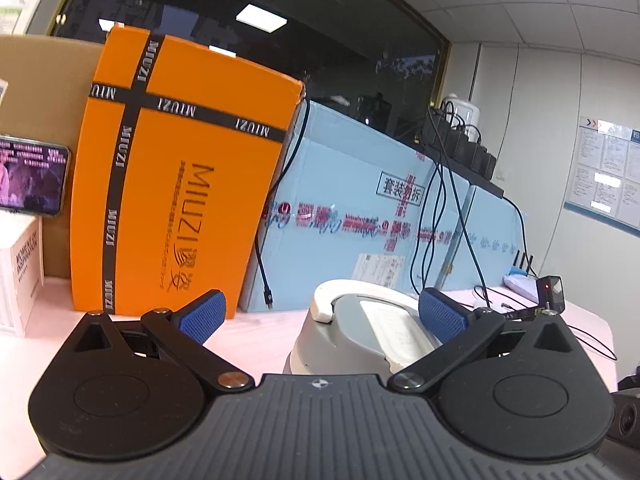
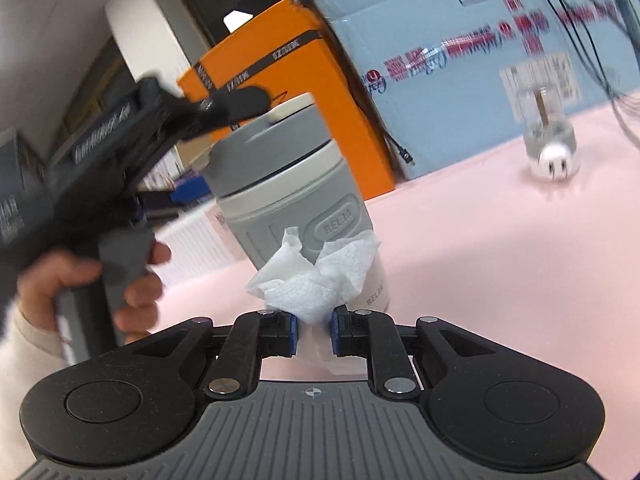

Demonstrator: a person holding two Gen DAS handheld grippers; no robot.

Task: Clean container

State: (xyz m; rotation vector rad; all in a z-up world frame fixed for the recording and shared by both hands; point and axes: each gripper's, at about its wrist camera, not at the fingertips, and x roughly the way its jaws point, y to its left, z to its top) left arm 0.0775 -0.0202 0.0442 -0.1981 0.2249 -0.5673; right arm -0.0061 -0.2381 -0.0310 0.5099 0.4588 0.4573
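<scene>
The grey container with a white lid rim stands upright on the pink table. My right gripper is shut on a crumpled white tissue, which sits right against the container's lower front. In the left wrist view the container's top with its white handle lies between the spread blue pads, closer to the right one. My left gripper is open. From the right wrist view its black finger hovers over the lid, and a hand holds its grip.
An orange MIUZI box and a light blue box stand behind the container. A phone leans at the far left above a white carton. Black cables hang down the blue box. A white plug with a clear jar rests on the table to the right.
</scene>
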